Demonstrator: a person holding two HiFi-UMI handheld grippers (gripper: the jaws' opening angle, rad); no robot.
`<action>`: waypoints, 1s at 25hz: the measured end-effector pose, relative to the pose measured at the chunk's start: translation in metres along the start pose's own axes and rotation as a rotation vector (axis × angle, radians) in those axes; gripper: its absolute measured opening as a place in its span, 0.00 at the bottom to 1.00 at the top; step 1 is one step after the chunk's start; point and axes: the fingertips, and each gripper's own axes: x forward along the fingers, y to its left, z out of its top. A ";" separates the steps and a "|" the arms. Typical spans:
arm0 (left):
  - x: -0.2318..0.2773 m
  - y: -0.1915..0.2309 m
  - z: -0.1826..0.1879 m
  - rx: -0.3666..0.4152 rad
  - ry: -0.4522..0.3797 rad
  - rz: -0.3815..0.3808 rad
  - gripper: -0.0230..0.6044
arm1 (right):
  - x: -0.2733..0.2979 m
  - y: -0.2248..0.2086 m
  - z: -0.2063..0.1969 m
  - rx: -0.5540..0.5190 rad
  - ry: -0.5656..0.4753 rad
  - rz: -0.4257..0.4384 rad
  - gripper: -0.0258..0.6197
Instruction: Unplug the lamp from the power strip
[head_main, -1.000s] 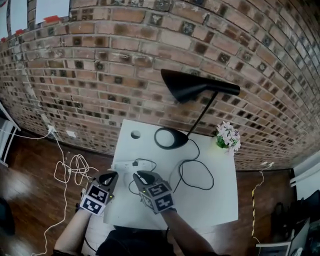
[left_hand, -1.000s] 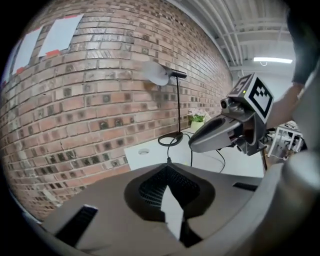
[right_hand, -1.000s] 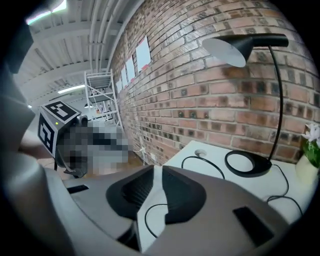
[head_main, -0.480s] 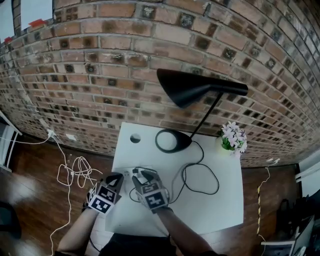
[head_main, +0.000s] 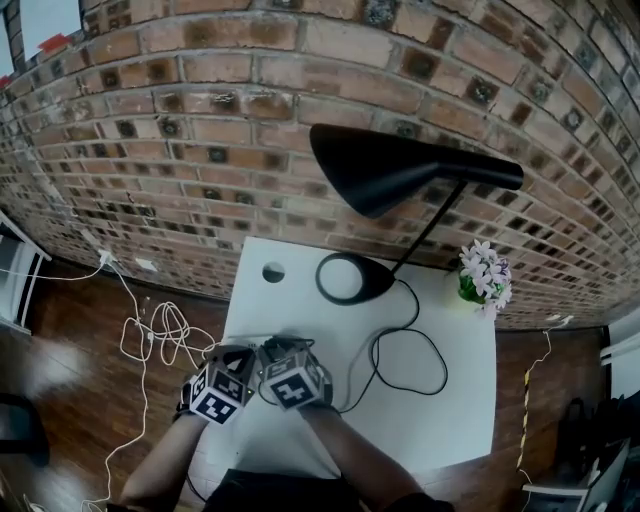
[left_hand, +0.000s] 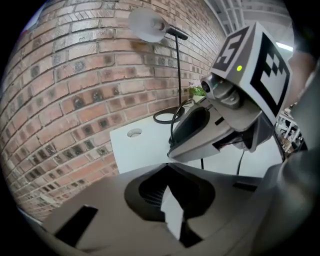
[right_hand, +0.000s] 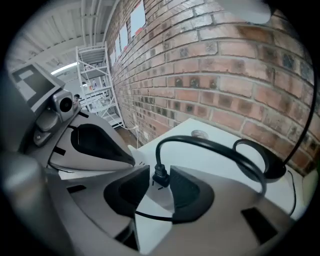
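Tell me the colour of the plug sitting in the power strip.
The plug is black; the right gripper view shows it best.

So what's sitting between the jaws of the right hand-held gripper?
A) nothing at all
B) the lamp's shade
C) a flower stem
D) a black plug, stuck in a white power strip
D: in the right gripper view the black plug stands between the jaws of the right hand-held gripper, which have just been closing, and it is still seated in the white power strip.
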 end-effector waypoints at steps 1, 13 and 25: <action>0.003 0.000 -0.001 0.003 0.011 0.000 0.04 | 0.001 0.000 -0.001 -0.023 0.012 -0.001 0.20; 0.013 -0.002 -0.010 0.047 0.108 0.036 0.05 | 0.000 -0.004 -0.003 -0.002 0.002 0.039 0.16; 0.015 -0.002 -0.010 0.064 0.119 0.049 0.06 | -0.003 -0.012 -0.001 0.181 -0.066 0.068 0.16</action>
